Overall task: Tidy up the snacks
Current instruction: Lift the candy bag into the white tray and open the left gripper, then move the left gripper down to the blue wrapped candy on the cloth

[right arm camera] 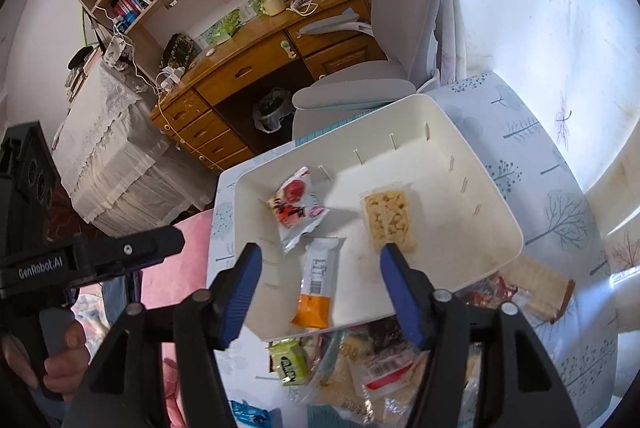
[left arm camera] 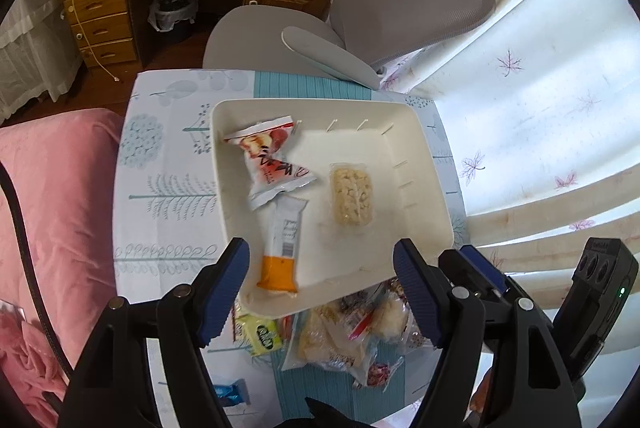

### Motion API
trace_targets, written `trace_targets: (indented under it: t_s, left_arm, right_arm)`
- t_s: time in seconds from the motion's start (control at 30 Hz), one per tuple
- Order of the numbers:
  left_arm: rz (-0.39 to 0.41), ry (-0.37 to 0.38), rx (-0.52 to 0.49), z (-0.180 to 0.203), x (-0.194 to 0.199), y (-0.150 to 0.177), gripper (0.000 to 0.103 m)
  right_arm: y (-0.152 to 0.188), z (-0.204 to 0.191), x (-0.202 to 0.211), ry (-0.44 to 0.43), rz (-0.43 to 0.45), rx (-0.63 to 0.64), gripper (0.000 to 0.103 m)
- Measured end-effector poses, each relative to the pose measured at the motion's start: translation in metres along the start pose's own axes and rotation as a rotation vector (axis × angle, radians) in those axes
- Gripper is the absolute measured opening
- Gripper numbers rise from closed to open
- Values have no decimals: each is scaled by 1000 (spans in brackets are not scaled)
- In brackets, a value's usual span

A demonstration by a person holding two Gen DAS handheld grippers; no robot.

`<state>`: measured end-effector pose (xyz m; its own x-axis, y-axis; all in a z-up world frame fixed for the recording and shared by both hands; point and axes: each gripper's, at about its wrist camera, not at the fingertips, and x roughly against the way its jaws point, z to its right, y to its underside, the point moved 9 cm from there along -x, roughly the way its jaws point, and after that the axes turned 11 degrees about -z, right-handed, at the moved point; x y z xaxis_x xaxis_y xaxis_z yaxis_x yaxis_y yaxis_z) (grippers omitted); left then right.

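A white tray (left arm camera: 424, 132) sits on the patterned table and holds a red-and-white packet (left arm camera: 270, 160), a white-and-orange bar (left arm camera: 282, 248) and a clear pack of pale puffed pieces (left arm camera: 352, 196). My left gripper (left arm camera: 320, 292) is open and empty above the tray's near edge. My right gripper (right arm camera: 320, 292) is open and empty over the same edge, with the tray (right arm camera: 500, 212), the packet (right arm camera: 296, 208), the bar (right arm camera: 316, 280) and the puffed pack (right arm camera: 390, 220) ahead of it. A pile of loose snacks (left arm camera: 340, 336) lies in front of the tray, and shows in the right wrist view (right arm camera: 360, 368) too.
A green packet (left arm camera: 264, 336) and a blue packet (left arm camera: 230, 390) lie near the pile. A wafer pack (right arm camera: 544, 288) lies right of the tray. A grey office chair (left arm camera: 400, 12) stands behind the table, a pink bedspread (left arm camera: 60, 196) to the left, curtains to the right.
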<state>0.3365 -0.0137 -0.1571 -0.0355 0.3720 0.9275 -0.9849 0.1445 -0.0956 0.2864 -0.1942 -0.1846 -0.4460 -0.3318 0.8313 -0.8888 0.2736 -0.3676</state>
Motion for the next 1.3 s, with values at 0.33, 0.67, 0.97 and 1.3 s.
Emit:
trace_targets:
  t_s: [0.33, 0.67, 0.97, 1.3]
  left_arm:
    - [35, 1, 4, -27, 32, 51, 73]
    - [41, -24, 24, -62, 49, 114, 73]
    - [28, -64, 42, -94, 49, 168, 73]
    - [-16, -90, 79, -123, 22, 209, 75]
  right_arm:
    - [33, -21, 22, 22, 28, -8, 66]
    - [86, -37, 31, 40, 27, -27, 66]
    - [132, -43, 28, 59, 4, -29, 66]
    - [173, -23, 11, 108, -65, -37, 72]
